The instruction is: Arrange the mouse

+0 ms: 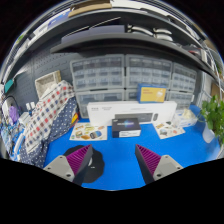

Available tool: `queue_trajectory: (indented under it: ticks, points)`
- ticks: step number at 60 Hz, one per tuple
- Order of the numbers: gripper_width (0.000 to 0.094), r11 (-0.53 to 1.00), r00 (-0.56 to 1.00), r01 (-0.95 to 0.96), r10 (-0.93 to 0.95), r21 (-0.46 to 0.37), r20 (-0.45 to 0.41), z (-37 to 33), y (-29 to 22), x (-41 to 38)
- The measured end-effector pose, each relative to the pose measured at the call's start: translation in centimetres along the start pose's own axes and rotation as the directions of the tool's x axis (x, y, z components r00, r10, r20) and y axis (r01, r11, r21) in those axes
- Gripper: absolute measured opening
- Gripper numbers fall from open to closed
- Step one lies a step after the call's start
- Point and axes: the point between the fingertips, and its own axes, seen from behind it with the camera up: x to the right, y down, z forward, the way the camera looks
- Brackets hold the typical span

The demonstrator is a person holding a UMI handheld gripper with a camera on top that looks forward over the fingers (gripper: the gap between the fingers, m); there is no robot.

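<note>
A black mouse [93,167] lies on the blue table top [120,150], close against the inner side of my left finger. My gripper [113,152] is open, its magenta pads [78,158] spread wide. A broad strip of blue table separates the mouse from the right finger [150,160]. The mouse rests on the table and nothing presses on it. The left finger hides part of it.
Beyond the fingers a white box [118,113] with a black device [127,126] in front stands mid-table, with printed sheets [87,131] either side. A checked cloth [48,115] hangs at left, a green plant [213,115] at right. Drawer cabinets [125,75] line the back.
</note>
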Motion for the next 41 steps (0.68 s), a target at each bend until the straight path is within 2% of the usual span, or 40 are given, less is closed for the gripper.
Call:
queue_trajectory:
  ticks: [10, 23, 33, 41]
  points:
    - [0.0863, 0.998, 0.999, 0.037, -0.036, 0.050, -0.013, -3.2, -1.2, 7.1]
    - [0.0851, 0.997, 0.997, 0.074, -0.075, 0.034, 0.023, -5.8, 0.8, 14.2]
    - [0.0851, 0.996, 0.995, 0.081, -0.083, 0.033, 0.056, -7.3, 1.6, 17.2]
    - [0.0852, 0.997, 0.996, 0.076, -0.078, 0.032, 0.052, -7.7, 1.9, 19.1]
